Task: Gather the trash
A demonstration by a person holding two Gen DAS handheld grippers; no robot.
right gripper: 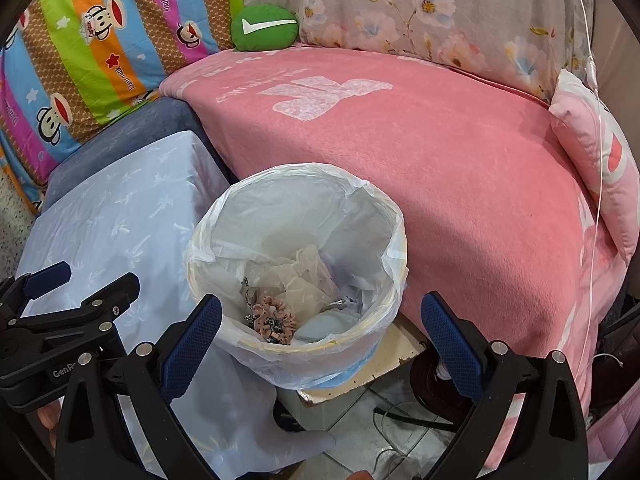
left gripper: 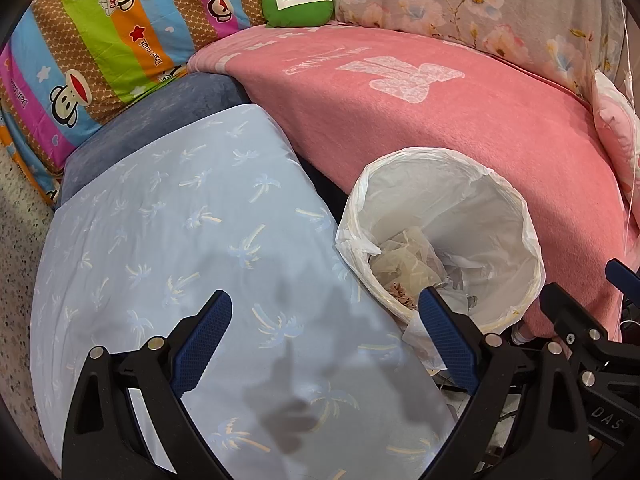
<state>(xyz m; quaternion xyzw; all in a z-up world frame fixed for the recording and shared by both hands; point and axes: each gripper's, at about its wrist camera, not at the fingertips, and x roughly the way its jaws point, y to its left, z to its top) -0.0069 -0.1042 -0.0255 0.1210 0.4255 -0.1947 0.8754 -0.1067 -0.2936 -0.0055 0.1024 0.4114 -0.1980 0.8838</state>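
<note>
A round bin lined with a white plastic bag [left gripper: 516, 216] [right gripper: 224, 216] stands between a pale blue cloth and a pink bed. Inside lie crumpled clear plastic [right gripper: 304, 272], a pink scrunchie-like item [right gripper: 272, 314] and grey-blue scraps [right gripper: 320, 328]. My left gripper [left gripper: 326, 312] is open above the pale blue cloth, its right finger at the bin's near rim, nothing between its fingers. My right gripper [right gripper: 320, 316] is open, its fingers straddling the bin's near side from above, holding nothing. The left gripper [right gripper: 60, 292] also shows at the left edge of the right wrist view.
A pink blanket [left gripper: 420, 120] [right gripper: 440, 160] covers the bed behind the bin. A pale blue palm-print cloth [left gripper: 180, 240] [right gripper: 120, 208] lies left. A green cushion [left gripper: 298, 4], striped cartoon bedding [left gripper: 100, 40] and a floral cover [left gripper: 480, 0] sit behind. Cables [right gripper: 400, 412] lie on tiled floor.
</note>
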